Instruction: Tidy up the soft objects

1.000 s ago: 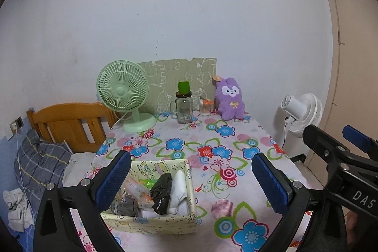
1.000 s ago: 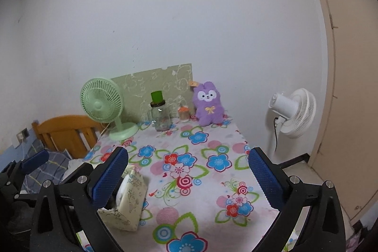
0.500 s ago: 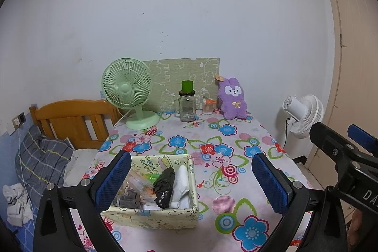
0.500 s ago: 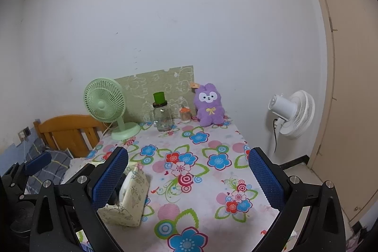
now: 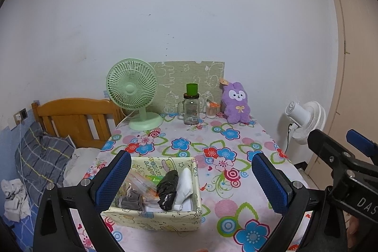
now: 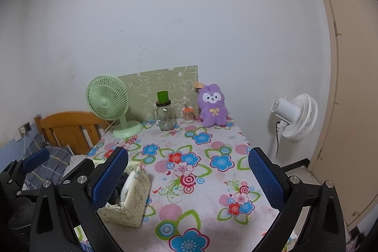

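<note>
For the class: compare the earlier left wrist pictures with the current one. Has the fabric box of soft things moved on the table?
Cannot tell. The fabric box keeps its place against the floral tablecloth flowers around it; the slight shift in frame fits camera motion.

socks in box on table

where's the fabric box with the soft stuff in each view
Left wrist view: the fabric box sits low and left of centre, seen from above between the open fingers of the left gripper.
Right wrist view: the box is at lower left, seen side-on, partly behind the left finger of the right gripper.
Shared landmark: the purple plush at the table's far edge.
</note>
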### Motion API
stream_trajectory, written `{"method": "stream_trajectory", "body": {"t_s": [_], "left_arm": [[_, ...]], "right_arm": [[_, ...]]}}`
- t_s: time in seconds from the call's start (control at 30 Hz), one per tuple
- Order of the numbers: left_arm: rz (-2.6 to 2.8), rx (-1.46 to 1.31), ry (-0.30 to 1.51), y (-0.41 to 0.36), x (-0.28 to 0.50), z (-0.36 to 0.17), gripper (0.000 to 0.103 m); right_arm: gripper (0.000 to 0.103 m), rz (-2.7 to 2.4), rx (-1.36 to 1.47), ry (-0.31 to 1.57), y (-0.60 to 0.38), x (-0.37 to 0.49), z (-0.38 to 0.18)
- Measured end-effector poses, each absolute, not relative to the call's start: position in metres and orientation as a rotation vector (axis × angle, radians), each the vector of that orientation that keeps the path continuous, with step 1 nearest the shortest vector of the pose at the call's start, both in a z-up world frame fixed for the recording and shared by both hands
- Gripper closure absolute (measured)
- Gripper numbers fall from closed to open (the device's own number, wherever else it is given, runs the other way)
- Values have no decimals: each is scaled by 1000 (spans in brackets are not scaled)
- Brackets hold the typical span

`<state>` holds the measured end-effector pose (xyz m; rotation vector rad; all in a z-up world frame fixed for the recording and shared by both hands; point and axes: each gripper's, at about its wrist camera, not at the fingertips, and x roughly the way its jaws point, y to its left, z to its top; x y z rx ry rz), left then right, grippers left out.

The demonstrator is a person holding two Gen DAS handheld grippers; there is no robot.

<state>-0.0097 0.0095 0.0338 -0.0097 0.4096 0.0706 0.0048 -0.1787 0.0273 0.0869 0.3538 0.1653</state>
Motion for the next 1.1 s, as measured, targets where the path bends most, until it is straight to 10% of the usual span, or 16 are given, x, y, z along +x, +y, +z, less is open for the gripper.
{"method": "stream_trajectory", "body": {"t_s": [1.1], "left_arm": [[71, -8, 422, 12, 1, 30, 0]], "right_arm": [[0, 145, 87, 368, -177, 13, 23]]}}
